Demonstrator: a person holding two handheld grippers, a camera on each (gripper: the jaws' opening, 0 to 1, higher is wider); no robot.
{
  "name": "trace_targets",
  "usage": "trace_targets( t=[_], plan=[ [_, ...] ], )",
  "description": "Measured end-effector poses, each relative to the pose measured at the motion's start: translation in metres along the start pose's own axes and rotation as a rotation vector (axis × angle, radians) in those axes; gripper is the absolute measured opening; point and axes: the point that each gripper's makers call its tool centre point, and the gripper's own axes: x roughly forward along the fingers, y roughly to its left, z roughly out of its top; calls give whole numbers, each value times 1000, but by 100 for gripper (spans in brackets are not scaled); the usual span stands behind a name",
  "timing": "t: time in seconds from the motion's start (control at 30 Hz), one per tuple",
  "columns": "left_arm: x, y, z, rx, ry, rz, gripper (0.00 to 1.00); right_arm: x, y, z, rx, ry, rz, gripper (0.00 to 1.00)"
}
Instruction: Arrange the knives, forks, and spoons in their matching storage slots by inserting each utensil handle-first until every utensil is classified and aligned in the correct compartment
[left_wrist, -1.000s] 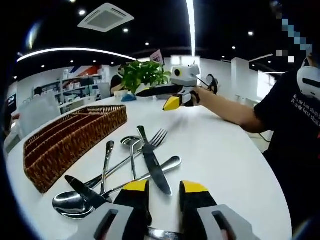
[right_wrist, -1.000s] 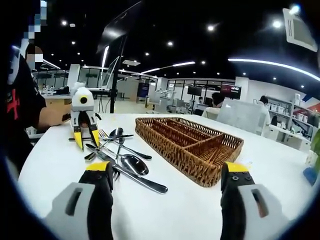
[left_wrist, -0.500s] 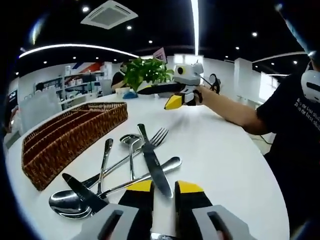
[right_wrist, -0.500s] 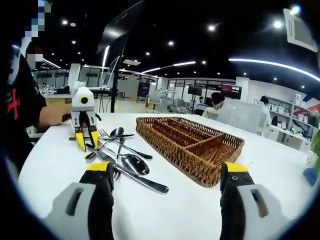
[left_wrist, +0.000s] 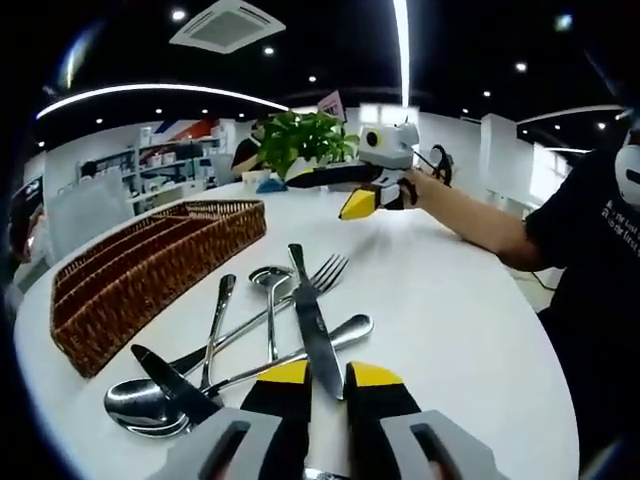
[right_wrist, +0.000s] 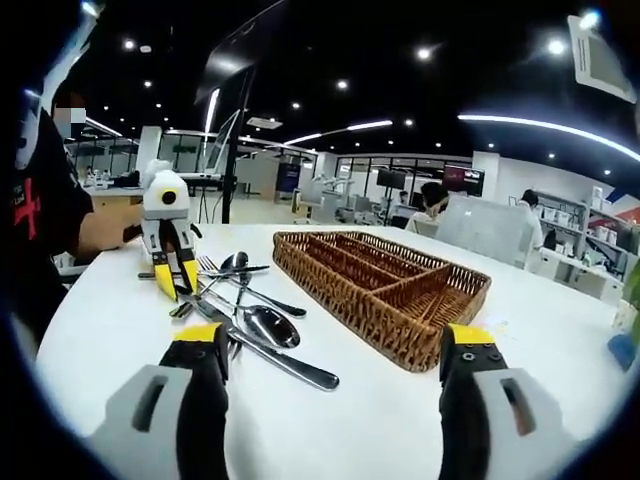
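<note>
Left gripper view: left claw, yellow-tipped, jaws nearly closed around the handle end of a steel table knife, contact not certain. Heap of polished steel spoons, fork and a second knife on the glossy white counter. Oblong woven wicker tray lies beside the heap.

Right gripper view: right claw, jaws spread wide, grasping nothing, level over the counter. The tray's divided slots hold nothing. The left claw points down at the heap.
</note>
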Motion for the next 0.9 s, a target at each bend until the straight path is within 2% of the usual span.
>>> trace_targets(
  t=[0.37, 0.57, 0.67, 0.77, 0.9],
  plan=[
    [-1, 5, 1, 67, 10, 37, 11, 3, 5, -3, -6, 13, 18, 89],
    [-3, 8, 3, 72, 0, 53, 10, 7, 13, -12, -31, 54, 55, 86],
    [-5, 10, 9, 75, -29, 63, 10, 6, 13, -17, -50, 78, 65, 80],
    [-6, 9, 11, 79, -38, 62, 9, 7, 16, -21, -57, 93, 77, 79],
    [-6, 8, 11, 89, -44, 60, 9, 10, 19, -34, -82, 143, 91, 76]
  ],
)
